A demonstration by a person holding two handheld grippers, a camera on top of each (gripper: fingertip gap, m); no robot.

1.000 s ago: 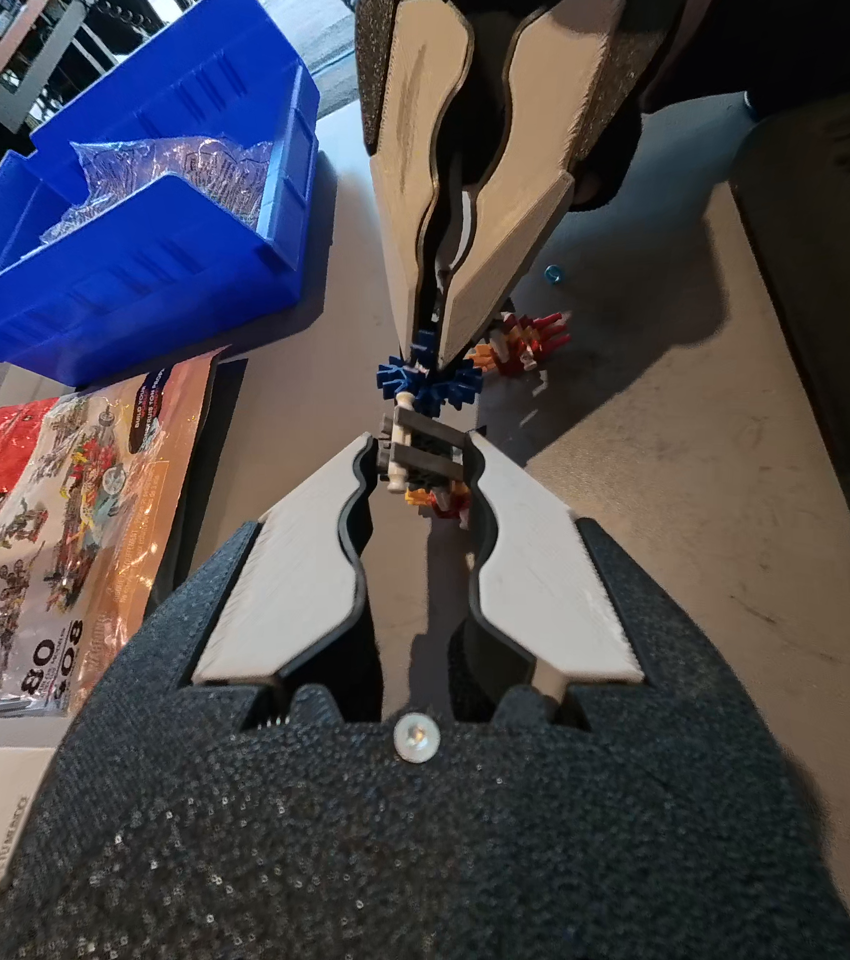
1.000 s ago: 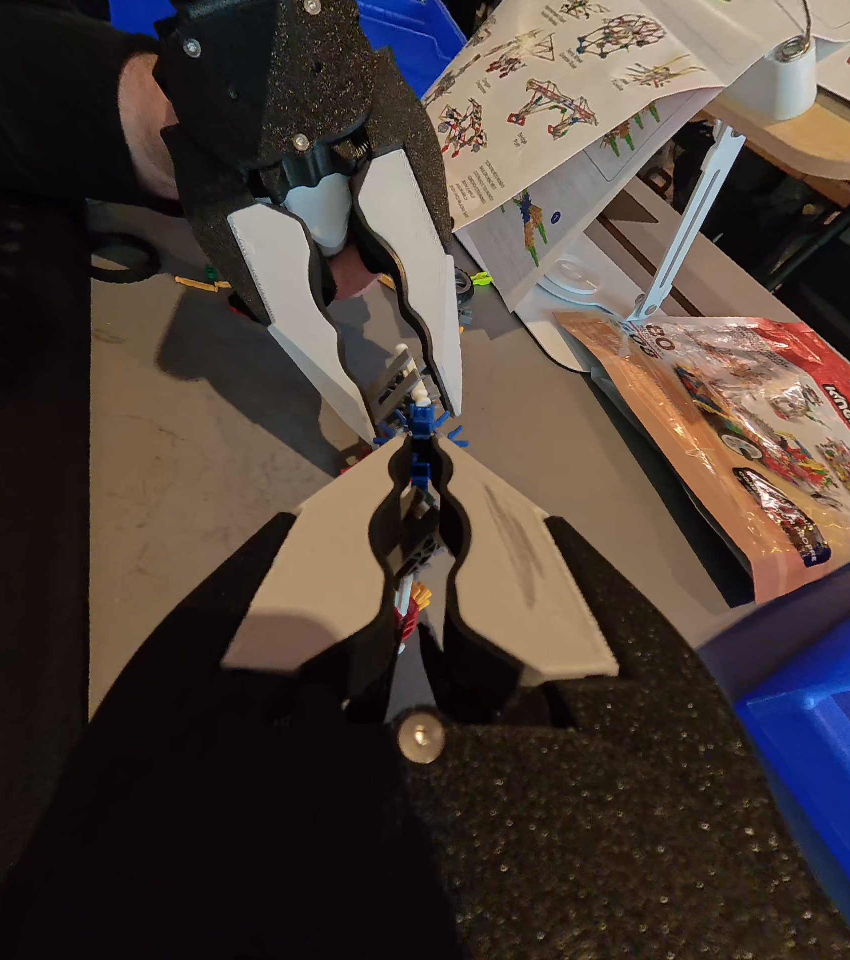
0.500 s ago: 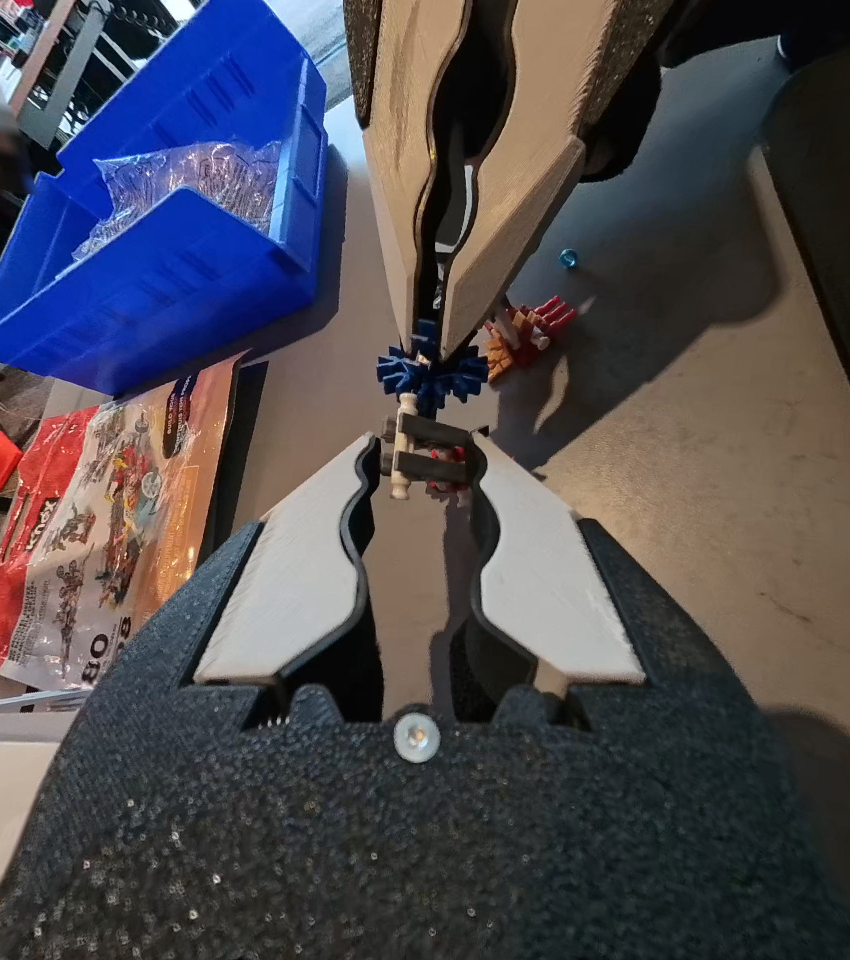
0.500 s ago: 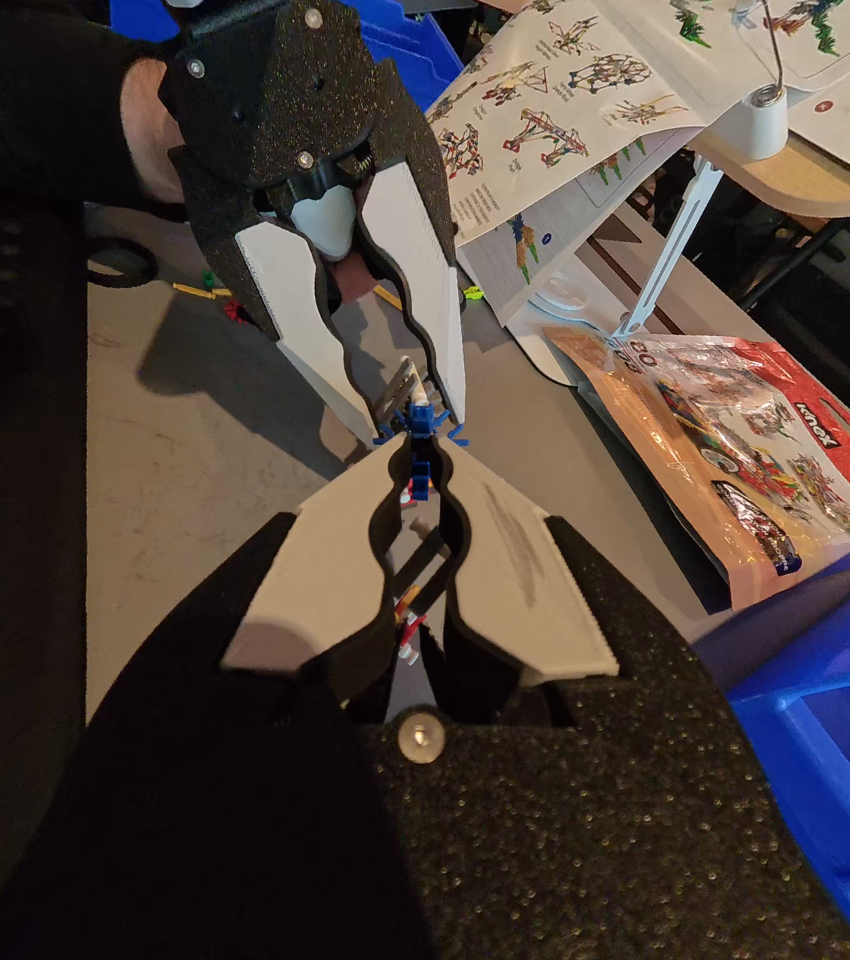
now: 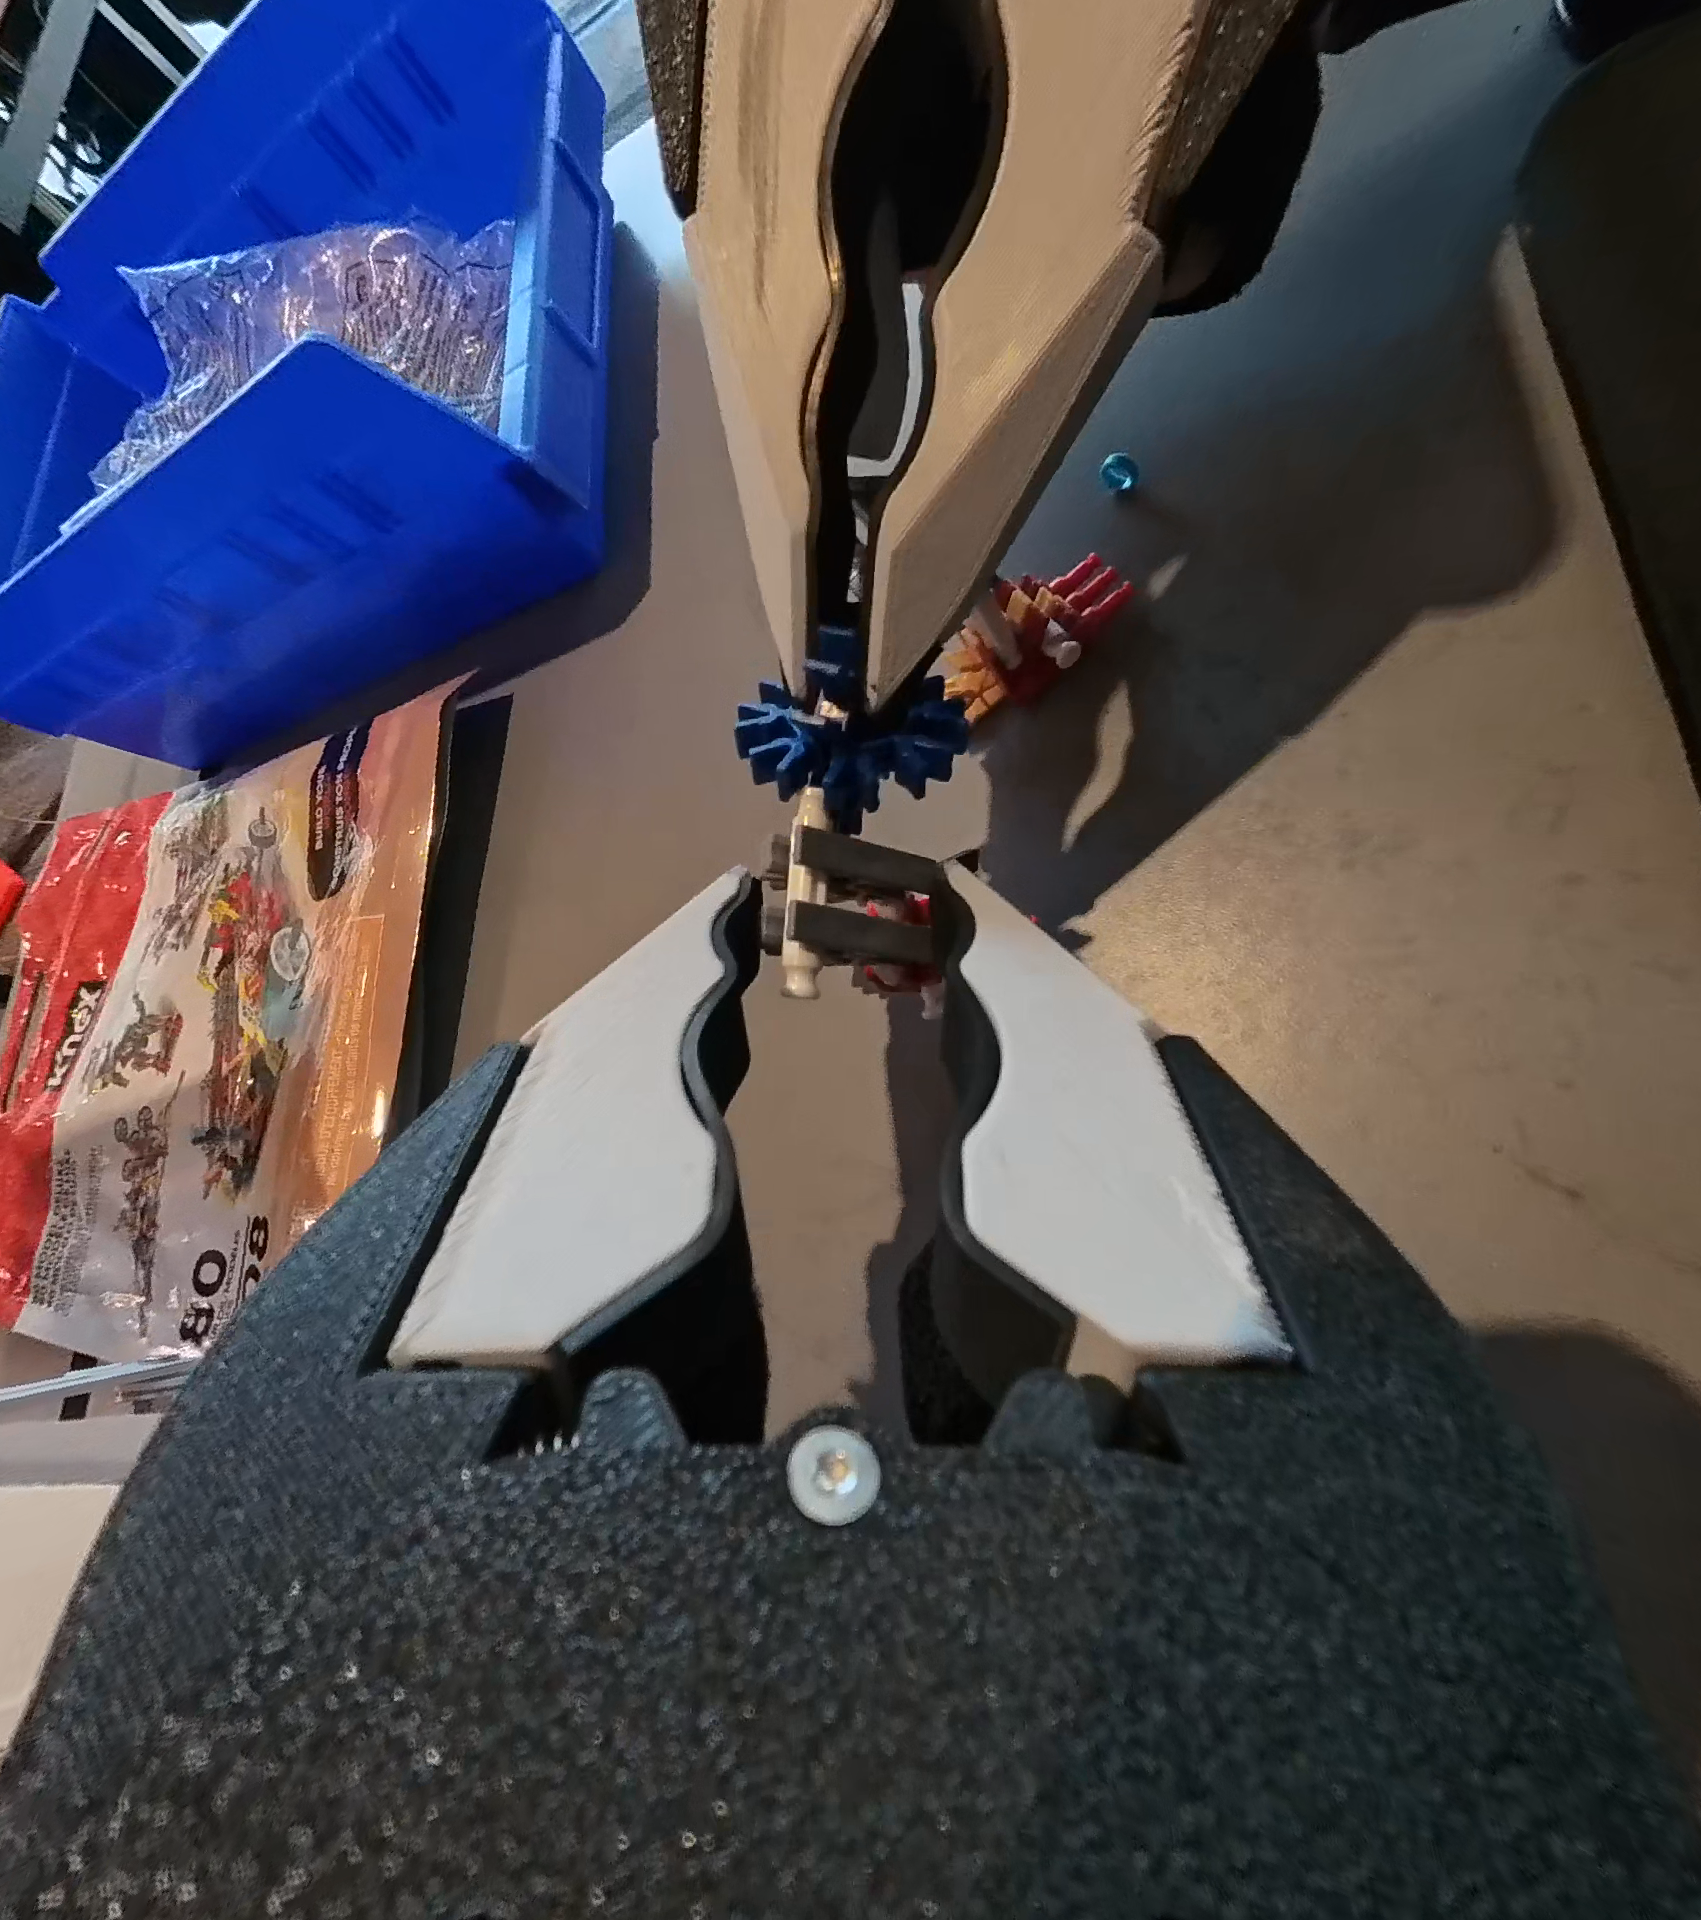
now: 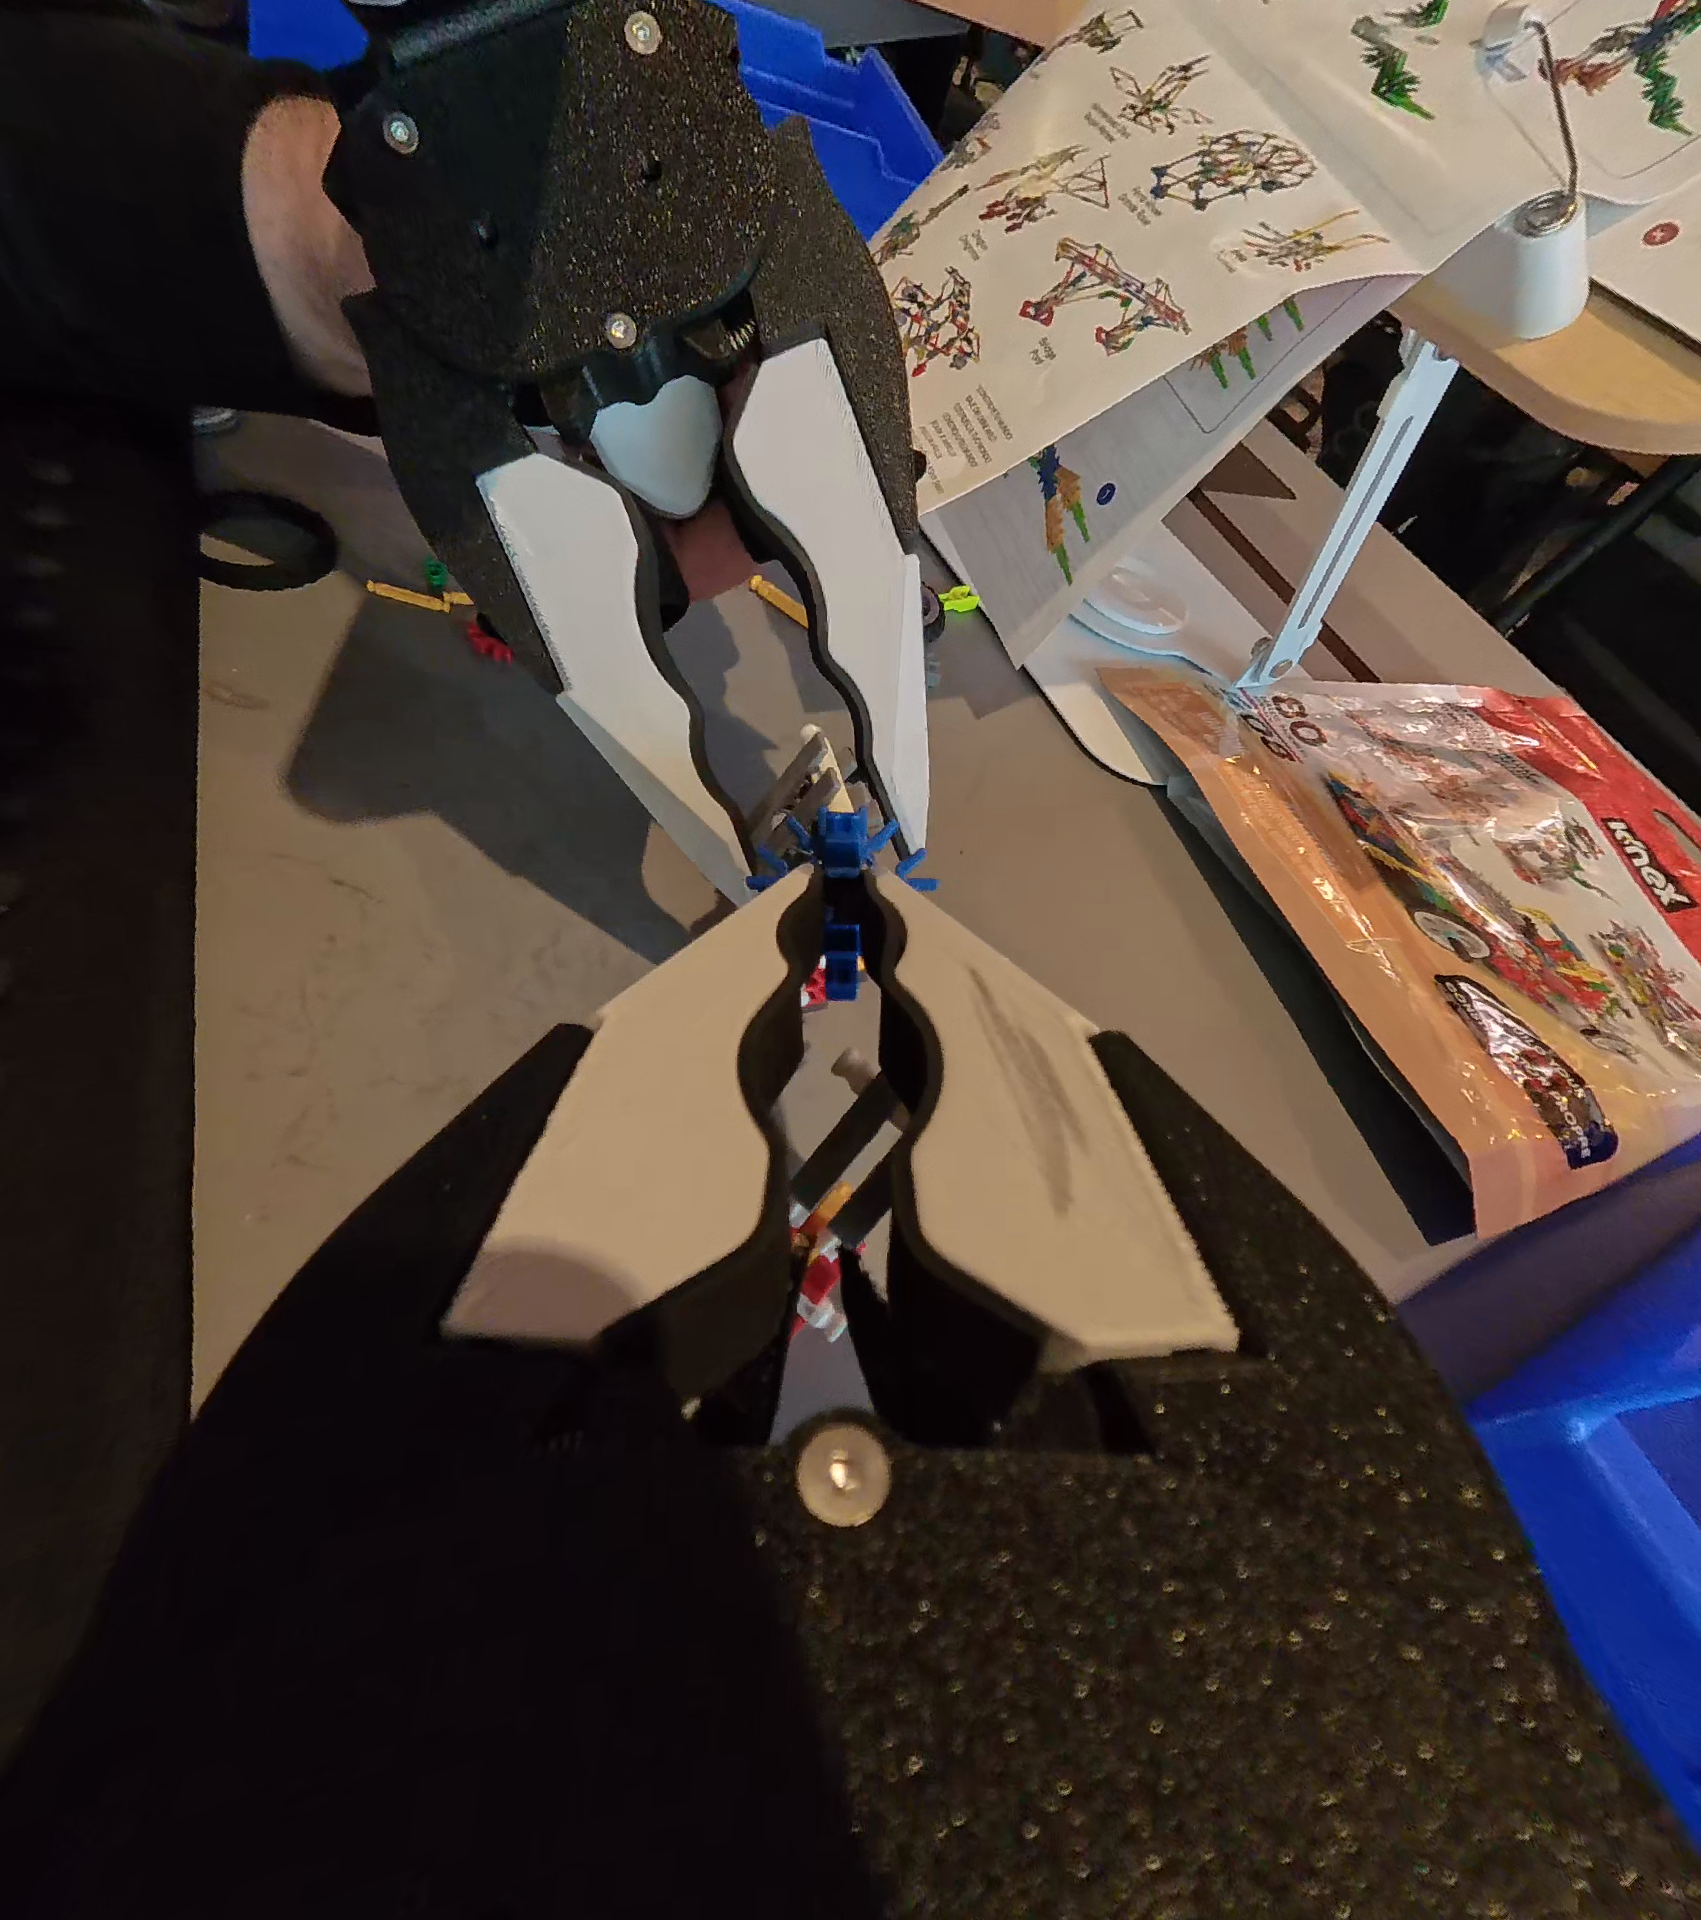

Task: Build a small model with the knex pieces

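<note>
Grey tabletop point(image 5: 1345, 1039) fills both views, with a blue bin point(image 5: 285, 499) at upper left of the left wrist view and a printed bag point(image 6: 1500, 935) at right of the right wrist view. Left gripper point(image 5: 851, 899) is part-closed, its tips clamping a grey clip piece point(image 5: 861, 914) on a white rod point(image 5: 804, 904). Right gripper point(image 6: 841, 878) is pinched narrow on a blue connector point(image 5: 851, 732), which sits at the rod's far end. Both tips meet nose to nose at frame centre; the rod's long axis runs from one claw toward the other. Loose red and orange pieces point(image 5: 1033, 634) lie just beyond.
</note>
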